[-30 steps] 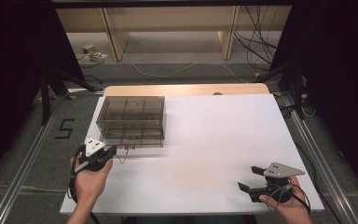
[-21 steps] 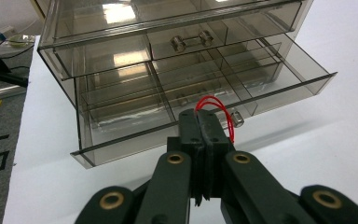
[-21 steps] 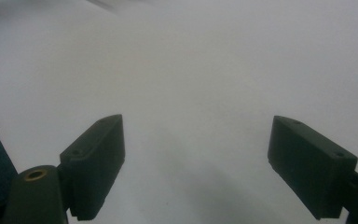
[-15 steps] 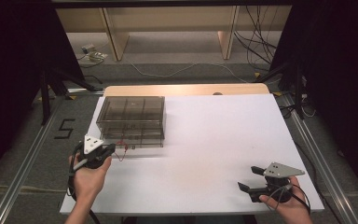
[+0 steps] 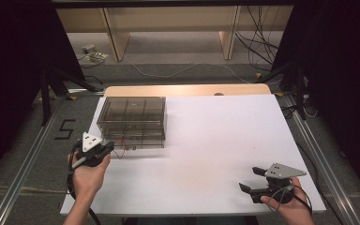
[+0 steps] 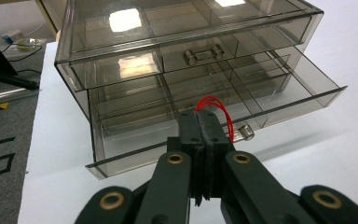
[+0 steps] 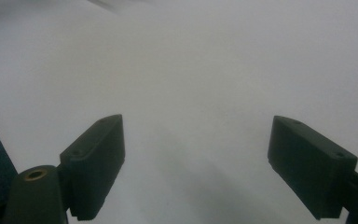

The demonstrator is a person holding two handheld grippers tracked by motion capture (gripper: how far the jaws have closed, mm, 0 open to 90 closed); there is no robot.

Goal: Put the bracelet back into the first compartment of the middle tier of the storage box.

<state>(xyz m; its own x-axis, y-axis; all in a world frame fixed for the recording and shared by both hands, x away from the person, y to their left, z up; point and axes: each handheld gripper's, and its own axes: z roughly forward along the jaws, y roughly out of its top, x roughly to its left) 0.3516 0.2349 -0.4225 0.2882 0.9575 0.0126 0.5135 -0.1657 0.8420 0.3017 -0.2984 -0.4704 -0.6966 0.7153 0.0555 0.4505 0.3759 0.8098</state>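
The left gripper (image 6: 205, 140), fingers clamped on a red wire loop (image 6: 216, 112), is hovering before the organizer's (image 5: 131, 119) open bottom drawer (image 6: 223, 116), loop seemingly not yet dropped in, while the right gripper (image 5: 258, 180), fingers apart, is idling near the surface's (image 5: 215, 140) right edge.

Your drawer box (image 5: 131, 119) sits near the tabletop's (image 5: 225, 136) far left corner, its lower drawer (image 6: 214, 116) pulled toward you, your left gripper (image 5: 104, 151) just before it, your right gripper (image 5: 252, 180) by the near right corner.
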